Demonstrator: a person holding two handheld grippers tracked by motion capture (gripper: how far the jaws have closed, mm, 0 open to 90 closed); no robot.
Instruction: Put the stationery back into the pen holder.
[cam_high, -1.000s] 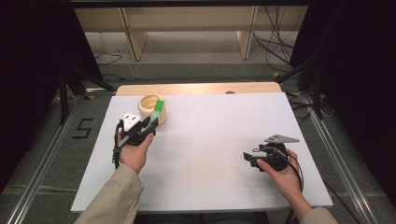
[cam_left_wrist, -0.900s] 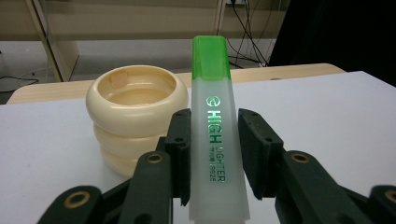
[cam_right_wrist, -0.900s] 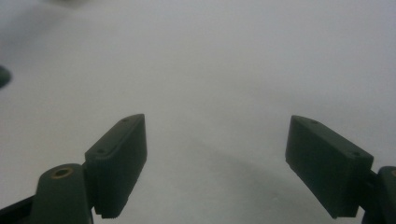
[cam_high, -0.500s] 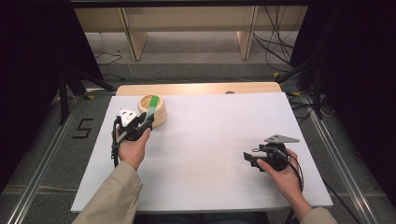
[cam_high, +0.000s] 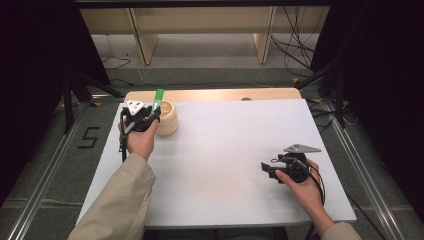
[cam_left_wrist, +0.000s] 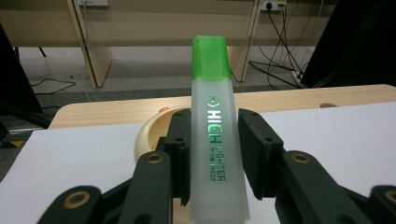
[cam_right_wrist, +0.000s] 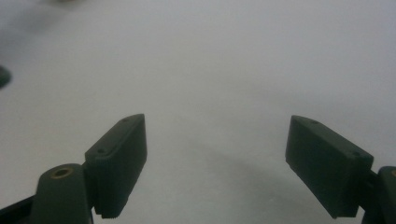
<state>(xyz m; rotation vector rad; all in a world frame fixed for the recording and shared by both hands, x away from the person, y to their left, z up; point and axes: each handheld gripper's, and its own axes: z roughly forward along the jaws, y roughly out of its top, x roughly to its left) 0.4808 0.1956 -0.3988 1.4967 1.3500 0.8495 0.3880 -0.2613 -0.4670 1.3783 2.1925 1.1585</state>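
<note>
- Your left gripper (cam_left_wrist: 212, 154) pinches the highlighter (cam_left_wrist: 214, 126), green cap up, just beside the bowl (cam_high: 167, 120).
- Your right gripper (cam_right_wrist: 215, 168) rests on the table (cam_high: 225, 150), jaws spread, nothing between.

A white sheet covers the counter (cam_high: 225, 165), its pale wooden edge lit at the far side. Beyond it, light wooden furniture legs (cam_high: 142, 37) stand on a grey floor (cam_high: 210, 62) with trailing black cables (cam_high: 295, 35). Darkness closes in on both sides.
</note>
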